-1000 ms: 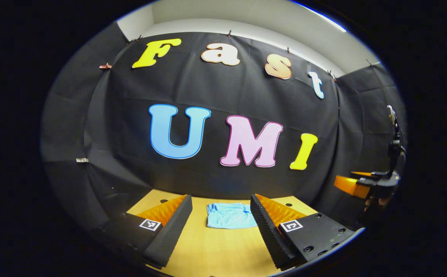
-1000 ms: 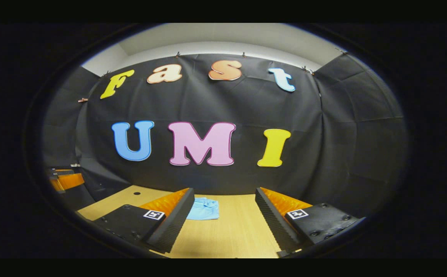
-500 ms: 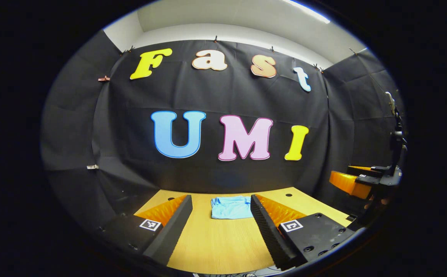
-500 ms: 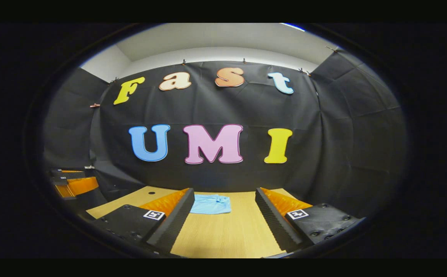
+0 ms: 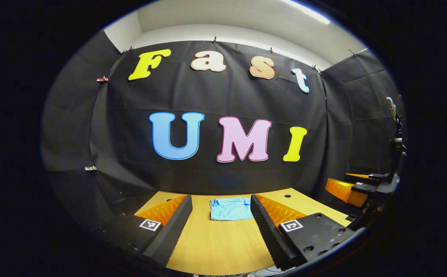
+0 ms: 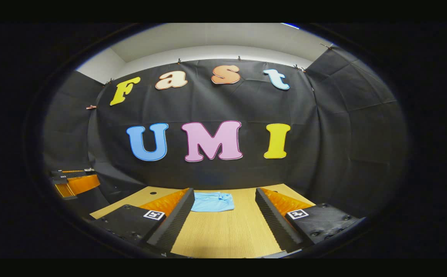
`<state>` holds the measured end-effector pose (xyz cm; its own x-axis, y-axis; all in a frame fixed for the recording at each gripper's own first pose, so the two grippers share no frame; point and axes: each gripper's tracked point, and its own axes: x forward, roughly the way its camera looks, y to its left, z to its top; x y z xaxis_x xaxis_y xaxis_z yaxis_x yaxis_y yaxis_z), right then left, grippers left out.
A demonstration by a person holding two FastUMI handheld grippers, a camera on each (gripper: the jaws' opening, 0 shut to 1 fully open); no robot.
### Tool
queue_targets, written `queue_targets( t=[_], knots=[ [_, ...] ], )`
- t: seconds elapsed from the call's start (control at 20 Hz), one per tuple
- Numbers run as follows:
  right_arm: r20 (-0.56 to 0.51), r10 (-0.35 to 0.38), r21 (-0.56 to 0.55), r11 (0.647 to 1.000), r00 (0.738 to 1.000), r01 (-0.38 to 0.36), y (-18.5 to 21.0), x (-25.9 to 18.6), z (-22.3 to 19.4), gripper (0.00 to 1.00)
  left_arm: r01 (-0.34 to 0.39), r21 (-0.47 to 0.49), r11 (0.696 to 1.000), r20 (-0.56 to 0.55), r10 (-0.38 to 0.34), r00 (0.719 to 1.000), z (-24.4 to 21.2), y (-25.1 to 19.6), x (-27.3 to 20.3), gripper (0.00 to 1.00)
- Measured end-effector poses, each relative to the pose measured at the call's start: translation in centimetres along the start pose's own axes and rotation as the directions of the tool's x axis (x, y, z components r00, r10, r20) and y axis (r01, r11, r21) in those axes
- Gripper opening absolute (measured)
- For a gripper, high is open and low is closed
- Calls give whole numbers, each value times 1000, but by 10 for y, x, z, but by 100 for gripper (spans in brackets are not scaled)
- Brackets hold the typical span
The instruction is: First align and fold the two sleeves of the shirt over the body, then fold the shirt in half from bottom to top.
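Left gripper view shows the light-blue cotton shirt (image 5: 231, 208) lying at twelve o'clock on the pale wooden table (image 5: 215, 246), a compact folded rectangle, slightly rumpled. It looks soft, light and limp, likely to sag and slide, so I would pinch it at corners or a folded edge. Both the left gripper (image 5: 220, 225) and the right gripper (image 6: 223, 221) hang well back, fingers spread wide, holding nothing. The fold looks finished.
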<state>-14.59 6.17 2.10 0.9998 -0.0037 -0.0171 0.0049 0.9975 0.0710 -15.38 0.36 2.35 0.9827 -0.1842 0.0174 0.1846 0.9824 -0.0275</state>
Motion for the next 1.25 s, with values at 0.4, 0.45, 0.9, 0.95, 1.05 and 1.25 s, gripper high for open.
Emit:
queue_targets(
  t=[0.4,0.45,0.9,0.95,1.05,1.25],
  knots=[
    [0,9,-17,1000,1000,-9,7,8,-1,99,-14,-17,1000,-9,14,1000,-2,13,6,97],
    [5,5,-23,1000,1000,-5,6,7,0,99,-16,-18,1000,-7,16,1000,-2,14,6,97],
    [-14,0,-30,1000,1000,0,2,5,-7,99,-38,-44,998,-31,37,999,-10,20,5,97],
    [-18,-1,-28,1000,1000,0,1,5,-9,99,-39,-47,998,-34,37,999,-11,20,4,97],
    [-26,2,-26,1000,1000,-3,2,5,-10,94,-44,-46,998,-39,42,998,-13,21,1,97],
    [-35,10,-31,999,999,-11,5,6,-13,94,-51,-47,998,-47,48,998,-16,22,0,97]
  ],
)
